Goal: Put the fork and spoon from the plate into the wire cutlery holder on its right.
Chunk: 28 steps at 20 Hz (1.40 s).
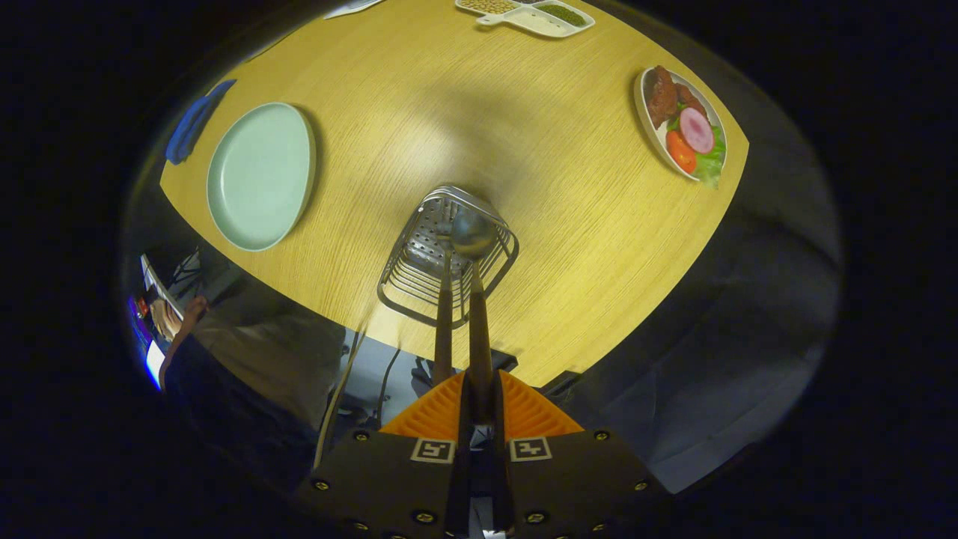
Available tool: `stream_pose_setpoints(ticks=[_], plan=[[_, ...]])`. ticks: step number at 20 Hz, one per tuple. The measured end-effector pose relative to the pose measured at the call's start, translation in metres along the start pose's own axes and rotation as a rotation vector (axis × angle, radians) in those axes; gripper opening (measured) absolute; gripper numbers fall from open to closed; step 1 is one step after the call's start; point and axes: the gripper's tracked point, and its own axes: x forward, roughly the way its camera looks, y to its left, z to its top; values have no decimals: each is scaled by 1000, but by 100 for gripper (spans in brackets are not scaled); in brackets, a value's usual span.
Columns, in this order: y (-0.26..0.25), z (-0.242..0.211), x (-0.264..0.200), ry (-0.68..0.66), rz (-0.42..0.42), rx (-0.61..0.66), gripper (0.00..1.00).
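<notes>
Looked down on a pale wooden table [524, 135], grain running across, dark booth floor beyond its near edge. Held the gripper [479, 397] high above that near edge, fingers [524, 412] drawn almost together, pinching a wooden handle [479, 329] between them. Belonged to the spoon [473, 233], bowl end pointing away and hanging right over the open top of the wire cutlery holder [449, 254]. Showed a second wooden handle [443, 322] just beside the first, on its left, running down toward the holder as well; could not tell whether the fingers pressed on that one too, or whether its far end was the fork, hidden behind the spoon's bowl and the wires. Stood the holder upright near the table's front edge, perforated plate at its bottom visible through the rim. Sat well apart to the holder's left a pale green plate [258, 176], bare on its face. Lay a blue cloth [193, 123] just past that plate at the table's edge. Rested a dish of food [685, 123] far off to the right, meat, tomato and greens on it, and a divided tray [535, 13] at the far side. Caught a person's hand [168, 318] and sleeve down by the floor on the left, below the table.
</notes>
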Motion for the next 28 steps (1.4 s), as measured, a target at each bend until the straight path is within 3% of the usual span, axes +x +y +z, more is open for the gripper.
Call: stream_pose_setpoints(ticks=[1, 3, 5, 10, 14, 18, 22, 26, 28], plan=[[1, 1, -2, -11, 3, 7, 14], [3, 1, -9, -34, 13, 18, 27], [1, 2, -22, -109, -3, 54, 27], [25, 20, -71, -525, -26, 176, 27], [79, 27, -112, -885, 137, 316, 27], [83, 21, -166, -1303, 18, 432, 27], [99, -14, -212, -1640, -119, 546, 27], [111, -37, -236, -1800, -270, 595, 27], [130, -39, -243, -1833, -265, 577, 27]])
